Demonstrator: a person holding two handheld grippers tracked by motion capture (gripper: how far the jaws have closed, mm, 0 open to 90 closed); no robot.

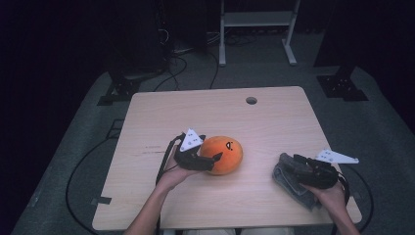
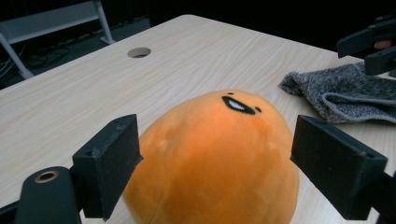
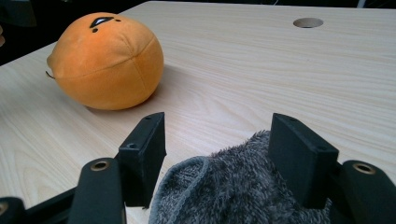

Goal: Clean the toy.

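Orange round plush toy with a small stitched face (image 1: 223, 154) lies near the middle of your pale wooden table (image 1: 215, 110) in the high view, with your left gripper (image 1: 211, 161) at its left flank and your right gripper (image 1: 293, 166) well apart at the right edge, over the grey fuzzy knit sock (image 1: 289, 183). From the left gripper view, the plush toy (image 2: 215, 154) sits between the two black jaws, which stand wide with a sliver of gap on each side, so nothing is gripped; judging by that, you should centre the jaws on the widest part and close slowly, since the soft body will likely squash and roll. Beyond it lies the sock (image 2: 343, 91), with the other gripper above it. In the right gripper view, the sock (image 3: 233, 191) bulges up between the spread jaws, which flank it without visibly pinching; keep that hand low and steady. The plush toy (image 3: 107, 60) rests farther off on the table (image 3: 261, 70).
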